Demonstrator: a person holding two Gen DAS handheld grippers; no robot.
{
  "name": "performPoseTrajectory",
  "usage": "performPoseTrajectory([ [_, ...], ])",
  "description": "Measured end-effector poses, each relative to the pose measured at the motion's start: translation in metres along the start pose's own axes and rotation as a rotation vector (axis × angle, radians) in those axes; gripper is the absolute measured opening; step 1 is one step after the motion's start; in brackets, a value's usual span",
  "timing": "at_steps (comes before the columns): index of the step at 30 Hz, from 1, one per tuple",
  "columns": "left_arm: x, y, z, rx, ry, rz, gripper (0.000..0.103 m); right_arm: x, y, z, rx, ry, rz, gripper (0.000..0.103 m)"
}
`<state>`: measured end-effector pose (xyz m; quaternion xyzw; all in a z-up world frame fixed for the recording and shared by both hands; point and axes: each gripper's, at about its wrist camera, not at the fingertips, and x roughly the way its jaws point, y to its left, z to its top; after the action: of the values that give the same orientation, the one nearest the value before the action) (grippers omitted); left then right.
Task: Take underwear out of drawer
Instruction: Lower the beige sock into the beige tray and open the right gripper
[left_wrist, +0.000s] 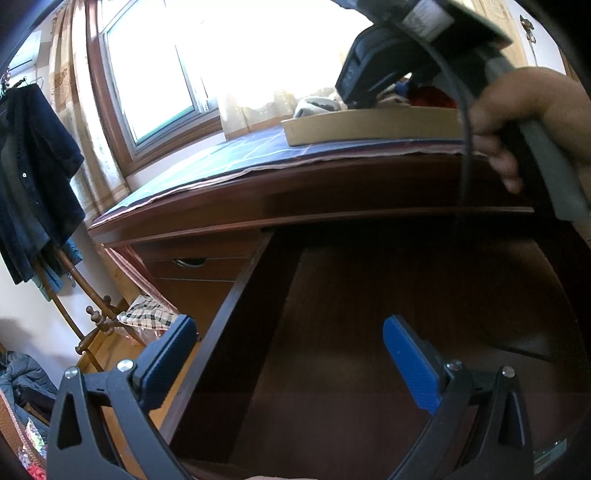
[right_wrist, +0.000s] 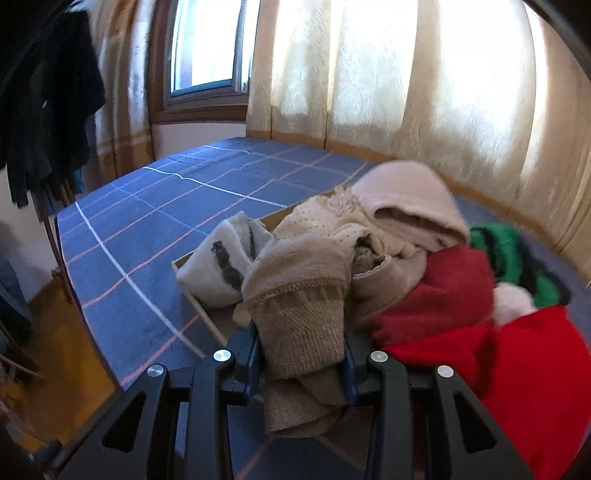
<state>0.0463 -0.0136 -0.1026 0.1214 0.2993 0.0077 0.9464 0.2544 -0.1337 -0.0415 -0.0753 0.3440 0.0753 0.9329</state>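
Right tool (right_wrist: 301, 354) clamped on a beige knit garment (right_wrist: 299, 295) — over the clothes pile in the tray (right_wrist: 192, 295) on the worktop (right_wrist: 147, 229); left tool (left_wrist: 291, 354) gaping wide — above the open drawer (left_wrist: 369, 314).

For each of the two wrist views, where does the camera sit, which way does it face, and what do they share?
Left wrist: behind the open left gripper, facing down into the open drawer; the right hand shows upper right.
Right wrist: behind the right gripper, jaws shut on a beige knit garment, facing the clothes tray and curtains.
Shared: blue checked cloth, tray, window.
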Motion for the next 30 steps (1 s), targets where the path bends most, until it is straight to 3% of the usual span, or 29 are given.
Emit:
performPoseTrajectory([
  [13, 0.001, 0.001, -0.001, 0.002, 0.0, 0.008, 0.103, 0.011, -0.028, -0.001, 0.213, 0.124, 0.247, 0.039],
  [19, 0.001, 0.001, -0.002, 0.003, 0.003, 0.012, 0.103, 0.01, -0.031, -0.006, 0.227, 0.145, 0.294, 0.04],
  [30, 0.002, 0.002, -0.003, 0.0, 0.01, 0.019, 0.103, -0.018, -0.036, -0.027, 0.113, 0.254, 0.396, 0.039],
])
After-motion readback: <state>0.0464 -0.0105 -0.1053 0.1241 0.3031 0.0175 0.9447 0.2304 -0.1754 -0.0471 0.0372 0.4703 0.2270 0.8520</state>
